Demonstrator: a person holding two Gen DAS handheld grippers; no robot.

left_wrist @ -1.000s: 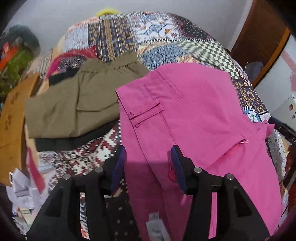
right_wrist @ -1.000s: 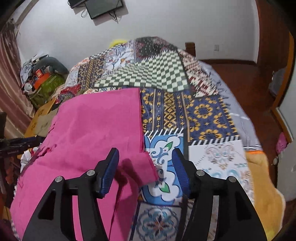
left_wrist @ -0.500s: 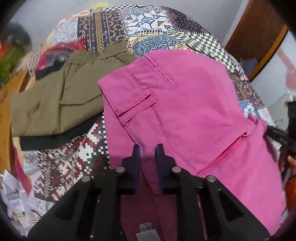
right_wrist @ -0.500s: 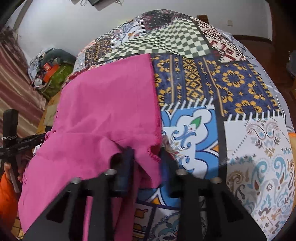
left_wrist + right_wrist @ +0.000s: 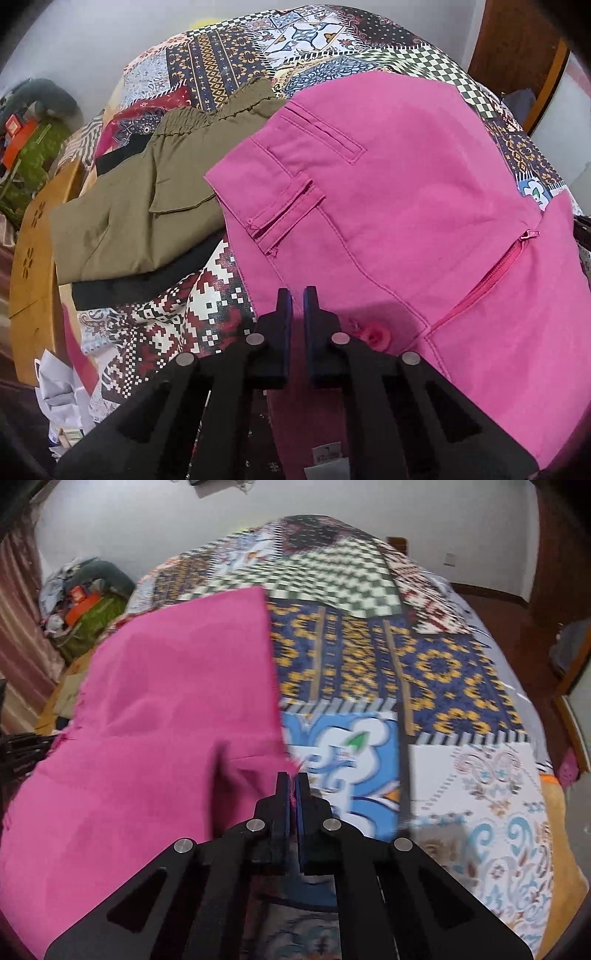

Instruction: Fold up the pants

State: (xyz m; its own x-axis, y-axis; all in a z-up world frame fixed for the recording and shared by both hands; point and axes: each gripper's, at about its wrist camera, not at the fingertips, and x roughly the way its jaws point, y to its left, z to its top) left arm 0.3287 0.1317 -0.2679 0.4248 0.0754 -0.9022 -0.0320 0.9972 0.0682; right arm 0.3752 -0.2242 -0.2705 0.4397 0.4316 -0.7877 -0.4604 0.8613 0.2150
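Note:
Pink pants (image 5: 399,206) lie on a patchwork bedspread (image 5: 229,62), back pockets and zipper showing. My left gripper (image 5: 297,295) is shut on the near waistband edge of the pants, beside a pink button (image 5: 375,336). In the right wrist view the pink pants (image 5: 166,716) cover the left half of the bed. My right gripper (image 5: 293,779) is shut on their frayed leg hem, with pink threads showing between the blue pads.
Folded olive pants (image 5: 147,199) rest on a black garment (image 5: 147,280) at the left. A wooden board (image 5: 33,266) and papers (image 5: 62,395) sit at the bed's left edge. A clothes pile (image 5: 88,605) lies by the far wall. The bedspread (image 5: 406,657) stretches rightward.
Both grippers went from open to shut on the pink pants, left at the waistband, right at the hem. Both views have shifted, and the right view is motion-blurred.

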